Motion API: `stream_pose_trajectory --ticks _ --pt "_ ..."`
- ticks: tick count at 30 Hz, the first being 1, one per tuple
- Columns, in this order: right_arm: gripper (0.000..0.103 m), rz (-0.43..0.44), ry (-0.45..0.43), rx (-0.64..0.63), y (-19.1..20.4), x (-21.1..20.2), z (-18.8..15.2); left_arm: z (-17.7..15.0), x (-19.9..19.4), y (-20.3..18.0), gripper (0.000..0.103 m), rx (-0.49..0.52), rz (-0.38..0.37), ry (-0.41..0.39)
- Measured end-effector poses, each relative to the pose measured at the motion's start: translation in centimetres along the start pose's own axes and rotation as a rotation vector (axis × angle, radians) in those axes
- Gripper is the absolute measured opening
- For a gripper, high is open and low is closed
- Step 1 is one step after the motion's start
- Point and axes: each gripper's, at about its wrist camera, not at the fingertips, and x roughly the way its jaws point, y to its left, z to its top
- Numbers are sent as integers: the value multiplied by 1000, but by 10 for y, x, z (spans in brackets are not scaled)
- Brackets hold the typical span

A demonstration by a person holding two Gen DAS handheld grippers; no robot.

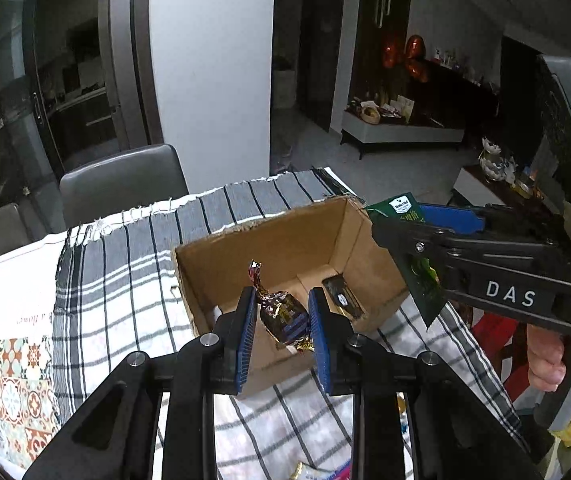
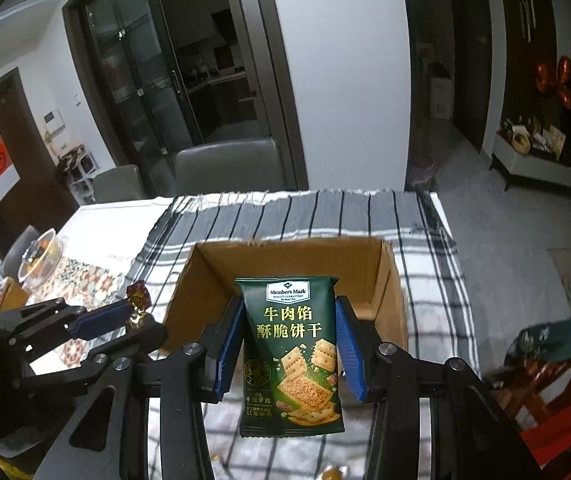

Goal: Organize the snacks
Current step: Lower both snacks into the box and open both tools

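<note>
Here my left claw (image 1: 282, 316) pinches a foil candy (image 1: 283, 318), my right claw (image 2: 289, 320) a green cracker packet (image 2: 291, 344), both above the cardboard box (image 1: 245, 252) (one dark packet (image 1: 343, 296) inside); loose snacks remain near.

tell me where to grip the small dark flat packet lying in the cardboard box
Grip the small dark flat packet across its narrow width near the middle, coming straight down from above. It lies flat on the floor of the brown cardboard box, close to the right wall, so a side approach looks blocked.
</note>
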Motion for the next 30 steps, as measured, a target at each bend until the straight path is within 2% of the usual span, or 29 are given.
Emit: stream_pose_trajectory --ticks 8,10,11,14,19,30 --pt "45 -24 29 12 -13 37 9 13 28 1 29 19 7 11" --pt "50 -39 36 22 -17 45 9 15 33 2 38 18 19 6" --pt "58 -42 45 31 -20 47 9 15 35 3 45 17 22 4" --pt "60 -56 39 41 -22 46 3 11 35 6 46 17 43 -3" --pt "60 -89 19 29 -16 29 -15 -2 20 5 47 8 80 -27" --pt "60 -71 -3 9 9 -19 -58 -43 -29 -3 47 -17 52 -64"
